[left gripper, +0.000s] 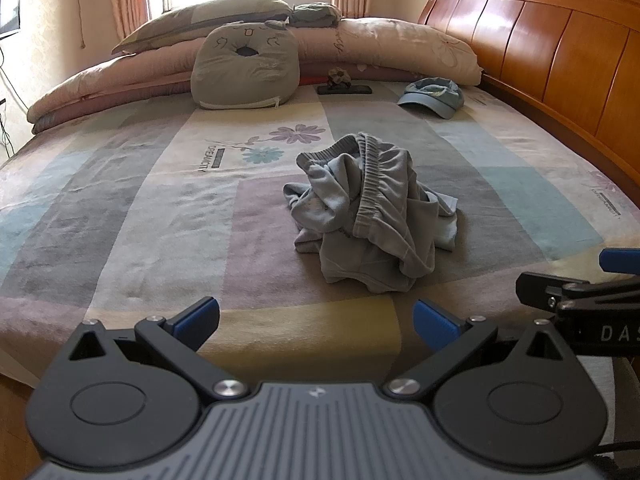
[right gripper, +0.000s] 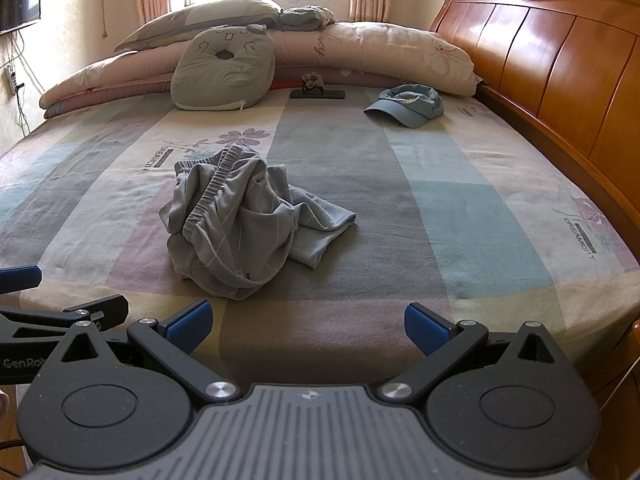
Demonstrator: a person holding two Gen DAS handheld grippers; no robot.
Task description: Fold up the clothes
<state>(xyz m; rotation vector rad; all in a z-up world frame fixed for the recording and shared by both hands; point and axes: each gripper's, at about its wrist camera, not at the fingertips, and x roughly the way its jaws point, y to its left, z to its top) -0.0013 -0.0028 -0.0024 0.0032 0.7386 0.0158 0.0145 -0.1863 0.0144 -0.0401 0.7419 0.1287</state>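
Here both tools stand wide apart and empty: the left gripper [left gripper: 316,322] spreads its blue pads [left gripper: 200,316] over the near edge of the bed [left gripper: 120,208], touching nothing, and the right gripper [right gripper: 308,326] is spread just as far, also holding nothing and hanging above the bed's near edge. Each shows at the border of the other's view, side by side; on the right tool's black arm the letters "DAS" can be read, and on the left one "GenRob", both cut off by the frame. The crumpled grey garment [left gripper: 368,216], with a ribbed elastic waistband uppermost, lies in a heap in the middle of the patchwork sheet, ahead of both tools and apart from them. The sheet carries the printed word "DREAMCITY" beside flower motifs. Farther back lie a blue cap [left gripper: 434,96], a grey cushion [left gripper: 246,68] with a stitched face, and a rolled quilt [left gripper: 380,48] against the wooden headboard [left gripper: 540,40].
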